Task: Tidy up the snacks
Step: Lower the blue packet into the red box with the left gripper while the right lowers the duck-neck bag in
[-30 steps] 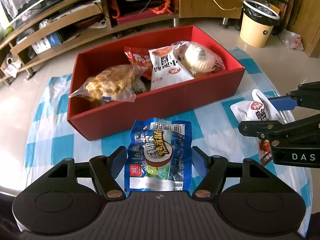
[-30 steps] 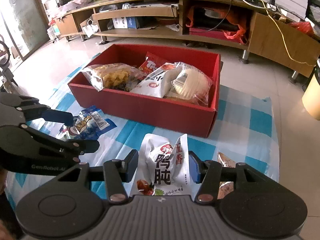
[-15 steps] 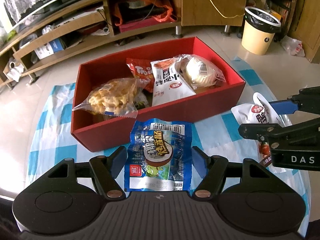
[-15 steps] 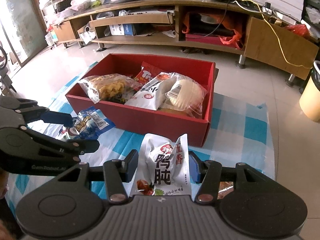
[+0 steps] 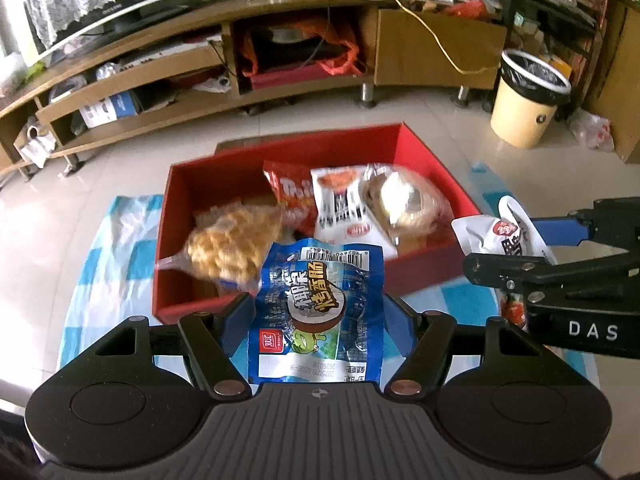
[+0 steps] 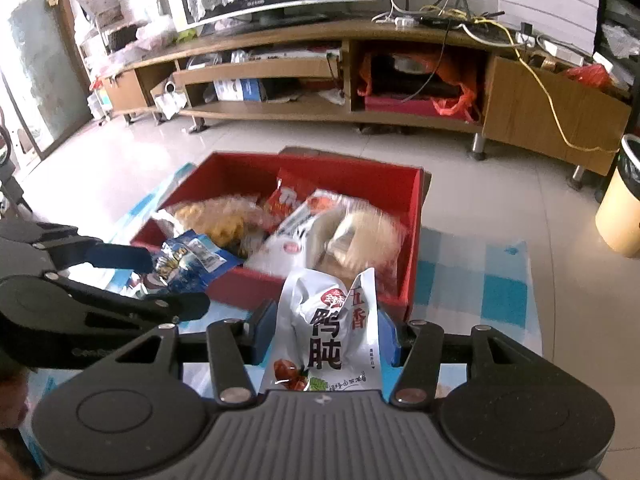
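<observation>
Both grippers have risen since a second ago, the red box (image 5: pixel 432 184) now lower and blurred. Left gripper (image 5: pixel 318 316) clamps a blue sausage packet (image 5: pixel 316 312) above the box's near wall. Right gripper (image 6: pixel 324 332) pinches a white packet (image 6: pixel 328 336) reading "鸭肫", perhaps "五香" too; its casing shows "DAS".

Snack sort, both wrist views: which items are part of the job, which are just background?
Job:
- blue plastic sausage packet, in left hand-held gripper
- white foil duck-gizzard pouch, in right hand-held gripper
- red cardboard box already holding snack bags
- blue-and-white checked cloth

Lying about:
- cream round waste bin
- wooden TV stand
- yellow cable
</observation>
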Tool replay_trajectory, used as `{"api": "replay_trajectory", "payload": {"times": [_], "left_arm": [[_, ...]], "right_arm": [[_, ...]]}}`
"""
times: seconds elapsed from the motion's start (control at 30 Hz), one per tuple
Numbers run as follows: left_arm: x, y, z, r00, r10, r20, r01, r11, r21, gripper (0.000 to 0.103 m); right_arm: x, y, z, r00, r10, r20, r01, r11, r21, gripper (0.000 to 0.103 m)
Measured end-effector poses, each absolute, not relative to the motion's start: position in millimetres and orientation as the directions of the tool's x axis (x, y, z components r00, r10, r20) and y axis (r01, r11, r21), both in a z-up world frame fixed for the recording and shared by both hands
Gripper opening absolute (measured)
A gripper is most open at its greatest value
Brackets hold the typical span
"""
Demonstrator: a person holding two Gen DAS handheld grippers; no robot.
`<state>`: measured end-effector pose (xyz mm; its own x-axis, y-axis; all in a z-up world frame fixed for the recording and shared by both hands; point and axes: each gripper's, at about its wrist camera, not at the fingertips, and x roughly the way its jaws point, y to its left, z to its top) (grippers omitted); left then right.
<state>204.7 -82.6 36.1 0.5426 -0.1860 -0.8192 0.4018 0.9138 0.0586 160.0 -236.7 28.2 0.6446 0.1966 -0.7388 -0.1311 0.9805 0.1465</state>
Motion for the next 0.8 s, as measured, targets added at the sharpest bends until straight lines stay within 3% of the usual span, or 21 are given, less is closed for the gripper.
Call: {"api": "replay_trajectory", "payload": {"times": [0.53, 0.63, 0.8], "left_arm": [[260.3, -83.7, 46.4, 0.605, -0.158, -0.780, 0.306, 0.951, 0.045, 0.075], [270.9, -83.6, 45.1, 0.606, -0.156, -0.780, 0.297, 0.954, 0.040, 0.060], [285.6, -87.3, 37.0, 0.614, -0.122, -0.780, 0.280, 0.957, 0.071, 0.062]], "right_arm": [[216.4, -237.2, 46.8, 0.697, 0.193, -0.690, -0.133, 0.981, 0.141, 0.050], [229.8, -237.0, 45.4, 0.701, 0.196, -0.685, -0.137, 0.981, 0.141, 0.050], [248.2, -234.9, 35.7, 0.697, 0.202, -0.688, -0.145, 0.979, 0.141, 0.050]]}}
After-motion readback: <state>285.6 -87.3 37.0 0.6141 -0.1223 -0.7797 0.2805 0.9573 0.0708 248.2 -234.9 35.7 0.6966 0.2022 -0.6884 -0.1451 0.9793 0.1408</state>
